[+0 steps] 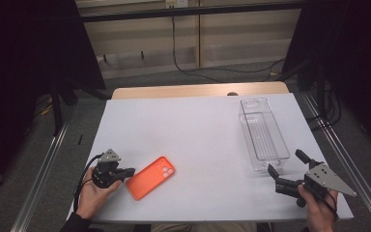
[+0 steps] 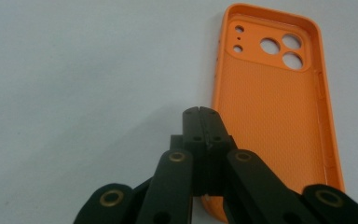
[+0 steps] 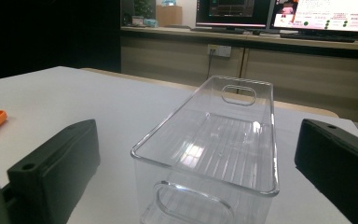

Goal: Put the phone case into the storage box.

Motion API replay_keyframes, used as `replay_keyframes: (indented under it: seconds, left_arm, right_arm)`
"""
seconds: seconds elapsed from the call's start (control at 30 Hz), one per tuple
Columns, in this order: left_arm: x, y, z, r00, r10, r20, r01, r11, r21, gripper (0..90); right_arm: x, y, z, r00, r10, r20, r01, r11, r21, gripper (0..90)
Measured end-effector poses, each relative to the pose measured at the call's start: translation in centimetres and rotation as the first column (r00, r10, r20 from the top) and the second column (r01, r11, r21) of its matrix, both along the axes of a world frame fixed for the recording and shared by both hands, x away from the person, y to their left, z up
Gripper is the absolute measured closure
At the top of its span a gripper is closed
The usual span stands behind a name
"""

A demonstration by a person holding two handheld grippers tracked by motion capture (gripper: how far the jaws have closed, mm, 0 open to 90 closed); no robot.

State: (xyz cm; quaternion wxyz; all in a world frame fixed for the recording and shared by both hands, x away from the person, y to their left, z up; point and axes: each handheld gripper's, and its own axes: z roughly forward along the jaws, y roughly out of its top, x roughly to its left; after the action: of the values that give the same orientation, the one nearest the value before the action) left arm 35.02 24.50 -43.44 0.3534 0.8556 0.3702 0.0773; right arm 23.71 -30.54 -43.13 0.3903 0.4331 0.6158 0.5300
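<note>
Lying just beside left hand-held gripper [image 1: 128, 172]: phone case [image 1: 150, 177].

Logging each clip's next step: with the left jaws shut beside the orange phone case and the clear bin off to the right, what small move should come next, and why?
Probably open the left gripper. Its jaws are shut, tips at the near-left edge of the orange phone case, which lies flat, hollow side up, unheld. The right gripper already waits, open, at the near end of the empty clear bin.
</note>
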Motion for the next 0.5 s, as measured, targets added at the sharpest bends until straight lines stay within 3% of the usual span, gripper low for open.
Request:
replay_keyframes:
  seconds: [0.3,0.5]
  left_arm:
    - [-0.59,0.10,-0.03,1.0000,-0.007,-0.005,0.007,0.9999,-0.010,90.0]
    - [-0.46,0.38,-0.05,0.9997,0.025,0.008,-0.024,0.9995,-0.020,90.0]
  right_arm:
    - [0.03,0.02,-0.01,1.0000,0.003,0.002,-0.003,1.000,-0.001,0.0]
    - [0.02,0.02,0.00,1.0000,0.002,0.001,-0.002,1.000,0.000,0.0]
